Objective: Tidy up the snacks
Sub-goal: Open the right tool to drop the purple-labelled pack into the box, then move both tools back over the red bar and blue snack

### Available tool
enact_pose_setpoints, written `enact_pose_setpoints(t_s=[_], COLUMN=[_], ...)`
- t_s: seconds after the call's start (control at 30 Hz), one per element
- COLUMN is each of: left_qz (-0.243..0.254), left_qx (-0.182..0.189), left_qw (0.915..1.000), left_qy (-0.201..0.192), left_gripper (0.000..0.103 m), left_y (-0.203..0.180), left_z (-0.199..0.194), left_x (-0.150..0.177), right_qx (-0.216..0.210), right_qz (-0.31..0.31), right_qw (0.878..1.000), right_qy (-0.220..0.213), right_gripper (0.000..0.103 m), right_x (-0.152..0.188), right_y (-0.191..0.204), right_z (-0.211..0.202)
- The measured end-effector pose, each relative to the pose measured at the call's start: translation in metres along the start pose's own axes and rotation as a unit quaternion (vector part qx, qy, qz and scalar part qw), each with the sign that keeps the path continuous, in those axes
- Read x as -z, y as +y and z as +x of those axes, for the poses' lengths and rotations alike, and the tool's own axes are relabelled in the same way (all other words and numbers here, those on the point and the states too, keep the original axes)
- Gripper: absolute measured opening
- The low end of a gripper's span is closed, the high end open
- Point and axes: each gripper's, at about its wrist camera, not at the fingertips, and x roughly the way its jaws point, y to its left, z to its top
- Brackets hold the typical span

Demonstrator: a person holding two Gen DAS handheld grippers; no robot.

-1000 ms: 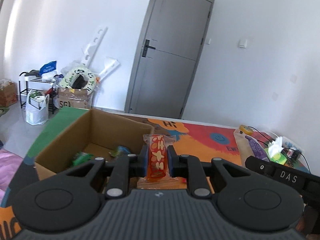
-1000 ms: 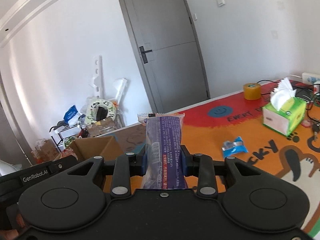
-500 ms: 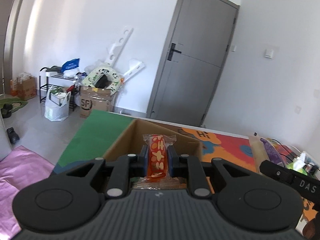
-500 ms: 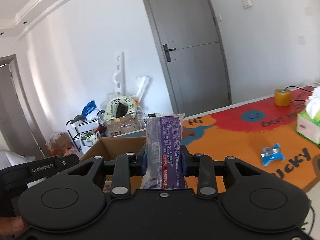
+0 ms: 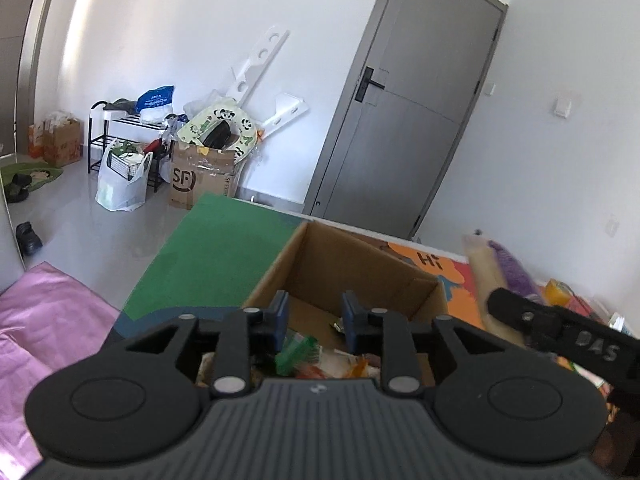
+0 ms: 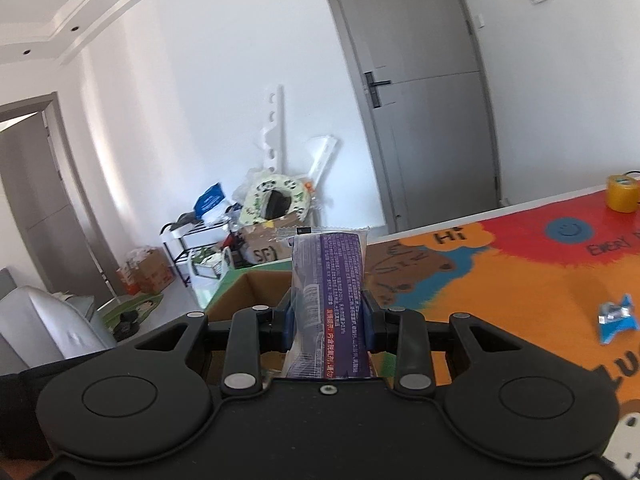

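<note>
Item: snack sorting, packets going into a box.

Left gripper (image 5: pixel 313 322): jaws apart, nothing between them. It hangs over the open cardboard box (image 5: pixel 362 276). Judged step: this hand is free for another packet.

Right gripper (image 6: pixel 327 322): jaws clamped on a purple packet (image 6: pixel 328 280), held upright with its crimped top edge above the jaws. The box (image 6: pixel 256 288) shows just beyond and left of the packet, partly hidden by the gripper body.

Next move, as a judgement: carry the purple packet over the box opening, lower it below the rim, then part the jaws. The left gripper sits above the same opening, so the two should keep from crowding each other.

Contents and materials:
- Box: brown corrugated card, matte, straight walls, top open. It stands on the worktop mat (image 6: pixel 540 280).
- Loose snacks in the box (image 5: pixel 316 354): crinkled wrappers in green, white and orange, seen between the left jaws; individual kinds cannot be told.
- Purple packet: glossy film, flat and oblong, printed with small text; likely soft and slippery.
- Small blue packet (image 6: pixel 616 318): shiny foil, crumpled, lying on the mat well apart from the box; not yet sorted.
- Mat: smooth, printed in orange, red, blue and green.
- Tape roll (image 6: pixel 622 193): yellow, at the far edge of the worktop.
</note>
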Motion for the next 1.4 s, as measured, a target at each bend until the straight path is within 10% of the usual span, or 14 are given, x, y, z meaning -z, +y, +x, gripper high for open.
enact_pose_setpoints(t_s=[0.47,0.63,1.4], left_qz=[-0.039,-0.049,0.000], left_qx=[-0.028,-0.037,0.007], left_qw=[0.9986,0.9978,0.9999], left_qy=[-0.023,-0.024,-0.009], left_gripper=[0.033,0.036,0.077], left_y=[0.038,0.049,-0.017], left_z=[-0.014,-0.014,-0.014], left_x=[-0.016,-0.017,-0.002], right_qx=[-0.030,-0.040,0.050], right_qz=[-0.004,0.002,0.041], right_qw=[0.999,0.999,0.998], right_qy=[0.032,0.036,0.024], right_gripper=[0.033,0.054,0.069], right_x=[-0.005,-0.003,0.009], right_y=[0.042,0.043,-0.043], right_z=[0.039,0.043,-0.024])
